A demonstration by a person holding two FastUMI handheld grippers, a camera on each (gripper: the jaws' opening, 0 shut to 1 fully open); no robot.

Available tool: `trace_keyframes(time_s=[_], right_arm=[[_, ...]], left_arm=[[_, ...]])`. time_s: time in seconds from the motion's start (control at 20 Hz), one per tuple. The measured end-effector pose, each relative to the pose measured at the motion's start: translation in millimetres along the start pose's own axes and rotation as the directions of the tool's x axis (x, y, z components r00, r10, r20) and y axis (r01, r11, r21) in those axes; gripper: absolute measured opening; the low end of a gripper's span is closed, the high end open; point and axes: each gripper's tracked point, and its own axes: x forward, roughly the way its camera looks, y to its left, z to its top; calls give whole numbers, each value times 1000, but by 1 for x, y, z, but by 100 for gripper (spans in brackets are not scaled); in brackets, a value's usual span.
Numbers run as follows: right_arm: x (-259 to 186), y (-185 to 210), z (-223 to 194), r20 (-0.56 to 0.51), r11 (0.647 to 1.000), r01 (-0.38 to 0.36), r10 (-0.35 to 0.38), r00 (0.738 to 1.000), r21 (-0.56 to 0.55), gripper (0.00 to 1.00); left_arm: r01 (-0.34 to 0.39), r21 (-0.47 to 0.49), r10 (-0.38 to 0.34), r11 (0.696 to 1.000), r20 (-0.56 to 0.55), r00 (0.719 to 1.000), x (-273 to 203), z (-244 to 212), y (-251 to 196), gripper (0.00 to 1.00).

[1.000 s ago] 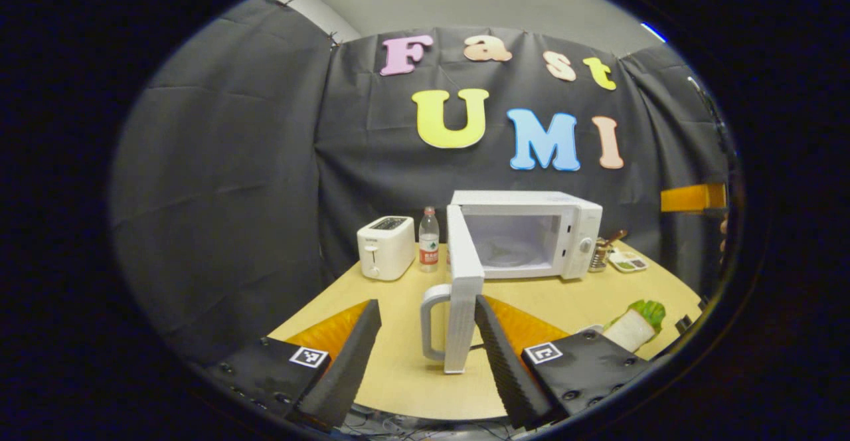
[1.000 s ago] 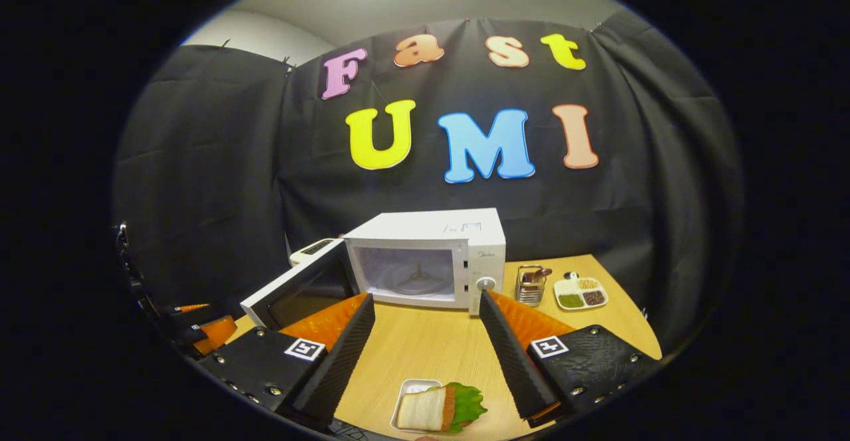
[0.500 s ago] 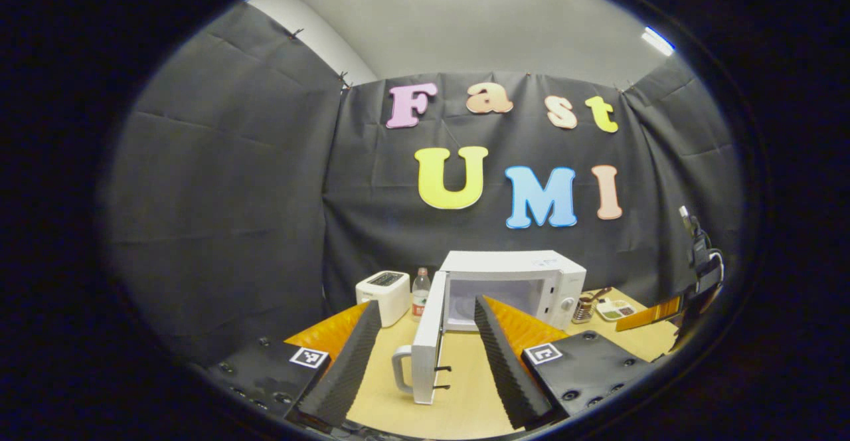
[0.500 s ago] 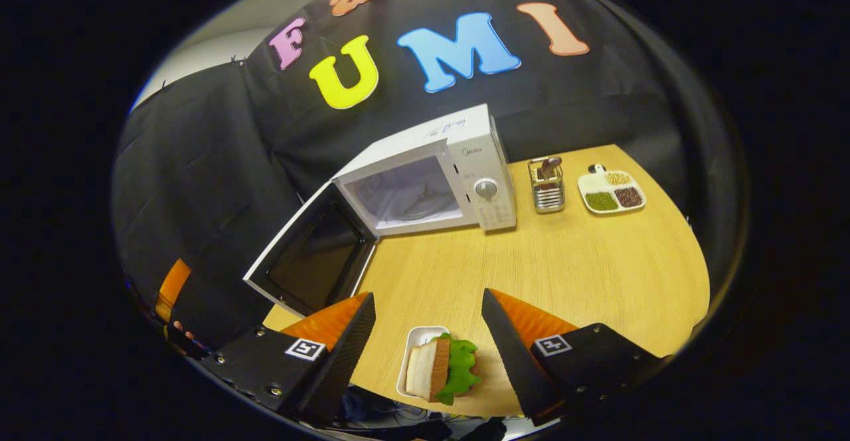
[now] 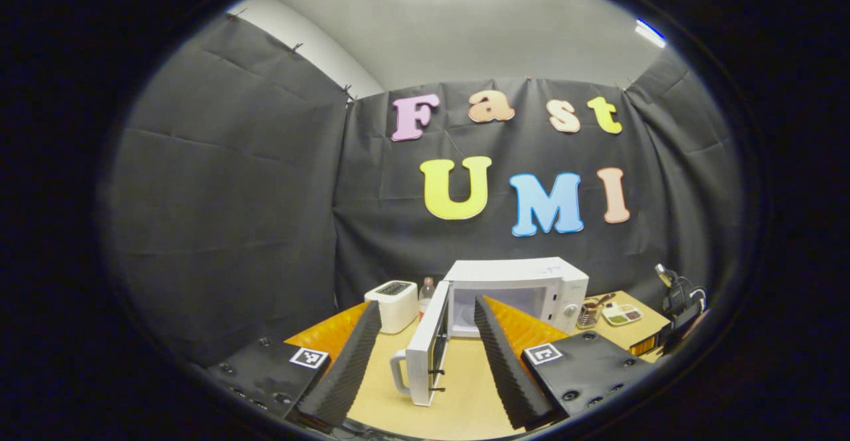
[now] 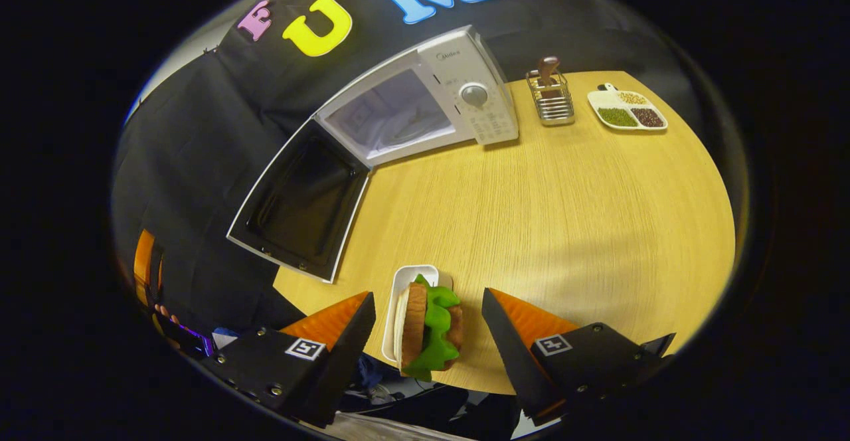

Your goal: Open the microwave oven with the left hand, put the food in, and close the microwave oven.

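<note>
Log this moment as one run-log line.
microwave door: open | sandwich: on white tray, table edge | right gripper: open, above sandwich | left gripper: open, holding nothing | next: likely grasp sandwich

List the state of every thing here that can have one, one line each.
microwave door: swung wide open, nothing holding it.
microwave: cavity empty, no food inside.
sandwich: on its white tray at the table's near edge, between the fingers but not gripped.
left gripper: open, back from the door handle.
right gripper: open, above the sandwich.
toaster: slots empty.
</note>
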Motion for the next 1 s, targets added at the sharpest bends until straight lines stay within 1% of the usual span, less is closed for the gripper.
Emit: trace_keyframes(time_s=[0.1,0.2,0.4,0.45,0.65,0.7,0.75,0.9,1.0], right_arm=[[6,1,-12,-45,999,-26,28,999,37,98],[12,7,-23,-91,995,-61,69,993,84,95],[22,3,-42,-161,993,-49,65,985,106,95],[26,3,-46,-173,993,-44,62,983,108,92],[26,11,-51,-210,985,-81,113,971,154,60],[31,11,-44,-191,981,-99,130,973,168,60],[24,14,-49,-207,983,-107,137,969,148,37],[20,15,-54,-231,989,-127,143,962,81,37],[12,15,-50,-215,988,-135,147,966,68,36]], left_arm=[[-10,11,10,1000,-4,1000,-4,-1,-1,92],[-24,15,24,1000,-6,1000,-6,-2,-1,92],[-53,6,53,999,-7,999,-13,-3,2,92],[-61,4,61,998,-8,998,-13,-5,3,92],[-98,-13,98,995,-18,995,-20,-9,13,92],[-106,-17,105,994,-20,994,-21,-9,14,92],[-112,-19,112,994,-23,993,-21,-10,15,92],[-128,-17,128,992,-17,992,-24,-8,16,92],[-135,-10,135,991,-8,991,-24,-6,16,92]])
